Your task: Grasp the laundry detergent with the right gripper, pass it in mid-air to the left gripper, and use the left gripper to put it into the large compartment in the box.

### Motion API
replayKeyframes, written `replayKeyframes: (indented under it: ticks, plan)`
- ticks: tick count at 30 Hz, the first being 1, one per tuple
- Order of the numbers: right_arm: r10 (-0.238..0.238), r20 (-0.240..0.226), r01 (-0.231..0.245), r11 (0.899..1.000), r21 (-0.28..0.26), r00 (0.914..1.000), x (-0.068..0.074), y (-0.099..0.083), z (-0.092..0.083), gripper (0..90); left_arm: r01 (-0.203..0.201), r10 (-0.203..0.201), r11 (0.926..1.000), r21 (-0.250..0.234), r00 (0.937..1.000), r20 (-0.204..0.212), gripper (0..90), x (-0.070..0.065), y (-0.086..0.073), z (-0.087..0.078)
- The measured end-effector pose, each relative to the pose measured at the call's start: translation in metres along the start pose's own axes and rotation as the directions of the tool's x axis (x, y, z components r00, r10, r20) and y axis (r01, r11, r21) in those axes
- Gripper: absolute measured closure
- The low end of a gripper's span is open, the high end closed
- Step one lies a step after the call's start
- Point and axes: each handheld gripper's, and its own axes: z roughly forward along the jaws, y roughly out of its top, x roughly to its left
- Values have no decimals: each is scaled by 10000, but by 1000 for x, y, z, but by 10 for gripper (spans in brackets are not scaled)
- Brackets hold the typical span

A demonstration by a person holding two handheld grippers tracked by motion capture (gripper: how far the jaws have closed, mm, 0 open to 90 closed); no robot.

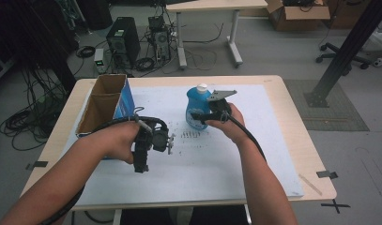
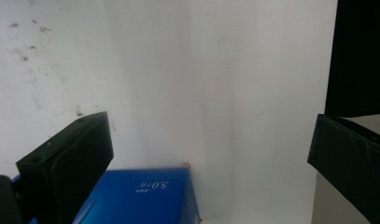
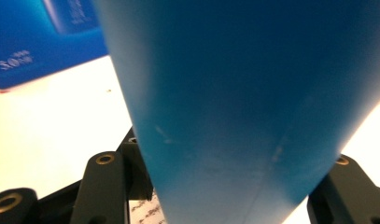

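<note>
**One bottle clamped, one box standing open**

One table (image 1: 273, 89) carries one white mat (image 1: 254, 154), and on the mat there are one cardboard box, one blue bottle and two grippers.

The box (image 1: 127, 101) is blue outside and brown inside, and it stands at the 9 o'clock side of the mat. Its top is open and one wall divides it into two compartments; both look empty from the high view.

The blue bottle (image 1: 195, 105) stands upright near the 12 o'clock part of the mat, well apart from the box, with one white cap (image 1: 202, 87) on top.

The right gripper (image 1: 201, 117) comes to the bottle from the 4 o'clock side, and its two jaws are clamped on the lower body of the bottle.

The left gripper (image 1: 141, 165) is above the mat at 8 o'clock, just beside the box, and points down. Its two jaws stand wide apart, with nothing between them.
</note>
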Motion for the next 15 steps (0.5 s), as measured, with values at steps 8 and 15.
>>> replayKeyframes:
  ticks: [8, 15]
  plan:
    - [-831, -575, 818, 9964, -245, 9949, 11, 31, -44, 441, 2, -5, 9999, -126, 9998, -209, 4, 7, 1, -20]
    - [-1574, -1272, 1546, 9875, -318, 9793, 25, 47, -74, 440, -147, 128, 9982, -578, 9994, -327, 4, 10, 1, -39]
